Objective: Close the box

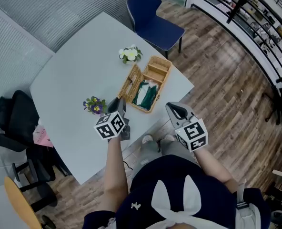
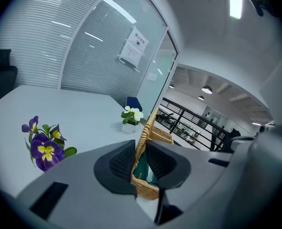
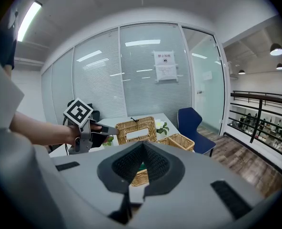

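The box [image 1: 158, 70] sits by the table's [image 1: 74, 70] near edge, toward its right corner. Its long axis runs obliquely from that edge toward the far right edge, and its opening faces up. The lid [image 1: 130, 82] stands upright along the left long side. The left gripper [image 1: 118, 102] has narrow jaws clamped on the lid's near edge, probably to swing it down. The right gripper [image 1: 172, 107] hangs clear at the near edge, empty, with its jaws together.

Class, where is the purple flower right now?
Head view: the purple flower stands on the white table, left of the wicker box, beside the left tongs.
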`<state>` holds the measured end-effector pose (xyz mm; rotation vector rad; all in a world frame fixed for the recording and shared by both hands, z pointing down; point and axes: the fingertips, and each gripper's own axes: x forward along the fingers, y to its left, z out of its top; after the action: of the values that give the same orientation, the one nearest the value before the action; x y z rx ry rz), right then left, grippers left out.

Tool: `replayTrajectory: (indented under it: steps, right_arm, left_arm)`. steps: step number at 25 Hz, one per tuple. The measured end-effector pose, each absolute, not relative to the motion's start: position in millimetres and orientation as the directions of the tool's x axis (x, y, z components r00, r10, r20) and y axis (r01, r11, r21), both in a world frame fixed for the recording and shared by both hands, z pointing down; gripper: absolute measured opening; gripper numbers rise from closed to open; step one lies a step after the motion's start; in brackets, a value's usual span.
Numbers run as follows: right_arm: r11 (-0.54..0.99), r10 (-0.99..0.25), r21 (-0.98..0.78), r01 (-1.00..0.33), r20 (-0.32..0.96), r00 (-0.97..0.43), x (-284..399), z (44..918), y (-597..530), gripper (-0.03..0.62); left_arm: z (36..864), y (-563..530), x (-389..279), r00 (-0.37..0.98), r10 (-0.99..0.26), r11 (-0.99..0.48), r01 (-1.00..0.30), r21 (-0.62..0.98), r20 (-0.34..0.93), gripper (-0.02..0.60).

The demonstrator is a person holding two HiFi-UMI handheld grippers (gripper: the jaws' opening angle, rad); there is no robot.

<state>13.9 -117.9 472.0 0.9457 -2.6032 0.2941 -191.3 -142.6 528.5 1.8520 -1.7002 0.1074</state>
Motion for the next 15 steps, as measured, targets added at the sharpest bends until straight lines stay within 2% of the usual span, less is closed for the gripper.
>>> replayTrajectory:
  steps: [15]
  right_arm:
    - [0.746,-0.583,-0.084,-0.66,0.396,-0.709,33,478,-106,0.006]
  left_arm:
    - [527,-136,-174,0.133,-0.861,0.003,-0.964,0.267,0.49,0.074]
